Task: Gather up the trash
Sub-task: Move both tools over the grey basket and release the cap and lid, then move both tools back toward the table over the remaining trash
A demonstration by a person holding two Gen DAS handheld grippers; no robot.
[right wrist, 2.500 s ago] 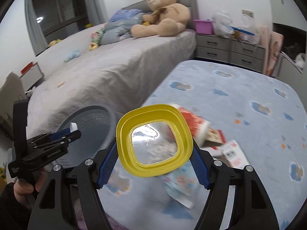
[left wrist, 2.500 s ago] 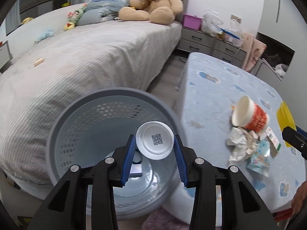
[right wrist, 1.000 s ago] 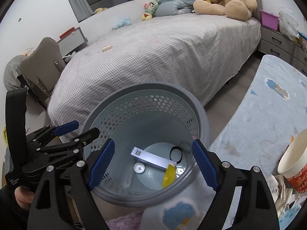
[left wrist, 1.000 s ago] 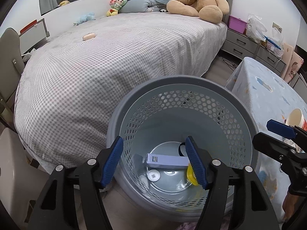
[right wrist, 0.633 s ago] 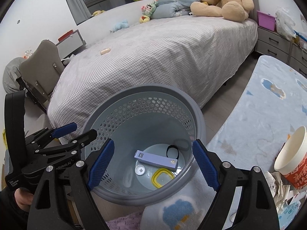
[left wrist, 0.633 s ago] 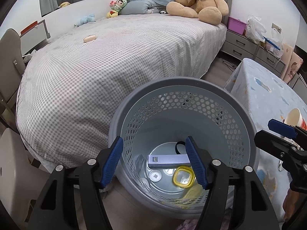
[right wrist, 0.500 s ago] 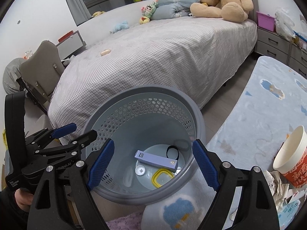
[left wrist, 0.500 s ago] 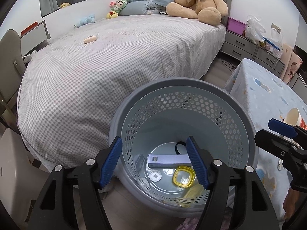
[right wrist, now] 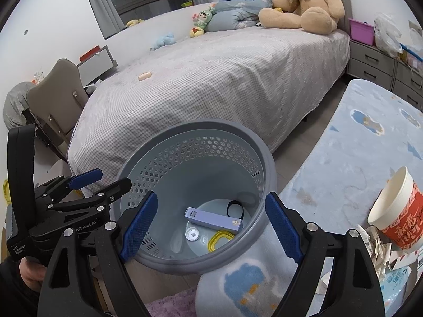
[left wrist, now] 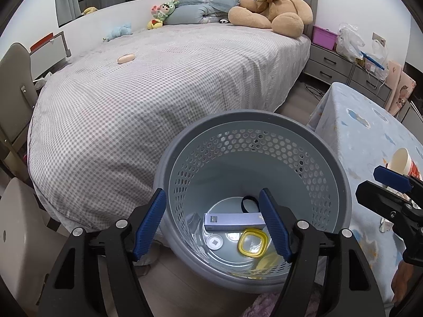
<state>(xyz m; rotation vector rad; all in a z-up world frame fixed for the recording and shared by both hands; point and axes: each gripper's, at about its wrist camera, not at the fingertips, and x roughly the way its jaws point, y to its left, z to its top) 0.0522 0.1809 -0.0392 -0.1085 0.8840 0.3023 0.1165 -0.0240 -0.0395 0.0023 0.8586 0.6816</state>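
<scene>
A bedroom. From left to right: grey chair (right wrist: 55, 92) at the far left, then a wide bed (left wrist: 164, 79) under a grey checked cover, with a small pink oval item (left wrist: 126, 59) lying on it, soft toys and a folded blue quilt (left wrist: 195, 13) near the headboard, and a big teddy bear (left wrist: 275, 5) at the head. Right of the bed, grey drawers (left wrist: 330, 64) topped by a pink box (left wrist: 323, 33) and plastic bags. Nearest on the right, a desk (right wrist: 357, 158) under a pale blue cloth with cloud prints.

Between bed and desk, on the floor, a grey perforated basket (left wrist: 251, 121), its side touching the hanging cloth. Down on its bottom: a lavender box (left wrist: 232, 221), a black band (left wrist: 248, 202) beyond it, a small white round lid (left wrist: 214, 242) and a yellow-rimmed square lid (left wrist: 252, 242) in front.

Left gripper (left wrist: 212, 223) above the basket's near rim, jaws spread wide, nothing between them. Right gripper (right wrist: 210, 227) likewise over the basket, jaws spread, nothing held.

Only in the right wrist view: the rest of the trash on the desk, namely a red-and-white paper cup (right wrist: 394, 211) lying tilted, crumpled paper (right wrist: 375, 240) and a blue packet (right wrist: 396, 281) just beside it. Left wrist view: only the cup's rim, behind the other gripper; the stool (left wrist: 18, 235) at the lower left shown there alone.
</scene>
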